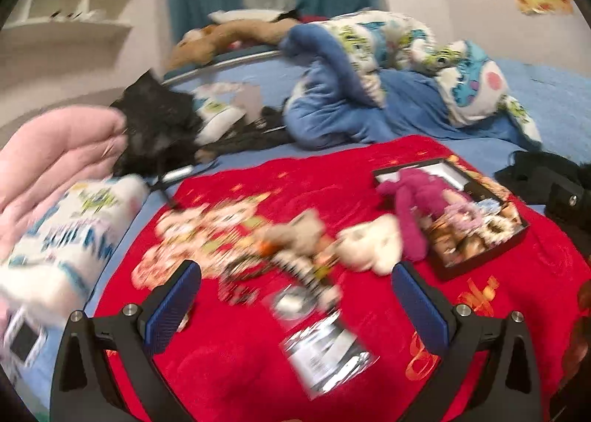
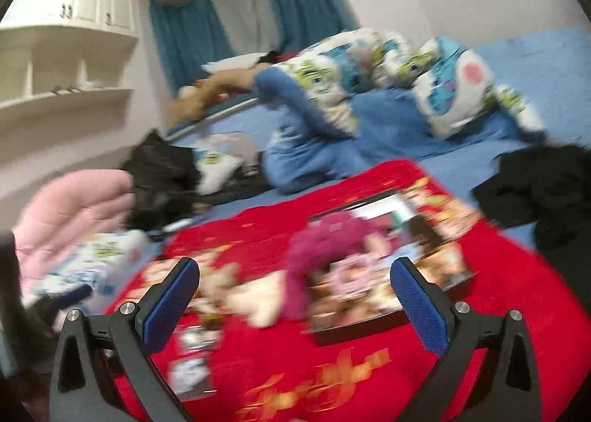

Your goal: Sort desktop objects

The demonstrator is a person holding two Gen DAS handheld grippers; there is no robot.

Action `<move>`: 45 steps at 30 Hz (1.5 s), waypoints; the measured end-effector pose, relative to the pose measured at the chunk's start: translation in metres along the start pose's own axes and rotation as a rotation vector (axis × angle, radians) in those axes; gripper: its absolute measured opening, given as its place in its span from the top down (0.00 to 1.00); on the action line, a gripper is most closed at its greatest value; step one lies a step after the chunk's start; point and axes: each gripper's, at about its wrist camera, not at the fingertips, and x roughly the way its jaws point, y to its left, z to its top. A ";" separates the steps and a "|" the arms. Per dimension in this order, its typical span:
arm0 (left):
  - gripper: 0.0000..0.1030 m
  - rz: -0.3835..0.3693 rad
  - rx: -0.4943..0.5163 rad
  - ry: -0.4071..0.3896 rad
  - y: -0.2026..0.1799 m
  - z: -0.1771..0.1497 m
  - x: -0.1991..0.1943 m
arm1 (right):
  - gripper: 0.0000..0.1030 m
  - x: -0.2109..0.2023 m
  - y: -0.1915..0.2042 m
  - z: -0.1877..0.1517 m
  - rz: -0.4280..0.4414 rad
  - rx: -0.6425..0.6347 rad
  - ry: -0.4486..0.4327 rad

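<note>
Both the left hand-held gripper (image 1: 295, 305) and the right hand-held gripper (image 2: 295, 302) gape wide, holding nothing. Below them, a magenta plush toy (image 1: 417, 200) lies across a shallow black tray (image 1: 513, 233) on the red blanket (image 1: 236, 377).

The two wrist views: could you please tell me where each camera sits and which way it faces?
Left wrist: behind the open left tongs, looking down across the red blanket at a foil packet.
Right wrist: behind the open right tongs, facing the magenta plush on the black tray.
Shared: blanket, plush, tray, blue bed.
</note>
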 end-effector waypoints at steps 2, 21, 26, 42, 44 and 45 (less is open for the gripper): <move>0.00 -0.020 -0.026 0.009 0.020 -0.015 -0.010 | 0.00 0.000 0.015 -0.006 0.035 -0.001 0.019; 0.00 -0.001 -0.140 -0.005 0.102 -0.089 -0.015 | 0.00 -0.021 0.118 -0.103 -0.141 -0.232 0.035; 0.00 -0.025 -0.144 0.011 0.101 -0.091 -0.011 | 0.00 -0.017 0.112 -0.104 -0.126 -0.200 0.057; 0.00 -0.072 -0.164 -0.004 0.102 -0.092 -0.015 | 0.00 -0.008 0.121 -0.116 -0.125 -0.192 0.092; 0.00 -0.067 -0.161 -0.001 0.101 -0.092 -0.014 | 0.00 -0.007 0.119 -0.116 -0.129 -0.175 0.097; 0.00 -0.065 -0.159 0.001 0.101 -0.092 -0.013 | 0.00 -0.007 0.116 -0.116 -0.129 -0.158 0.100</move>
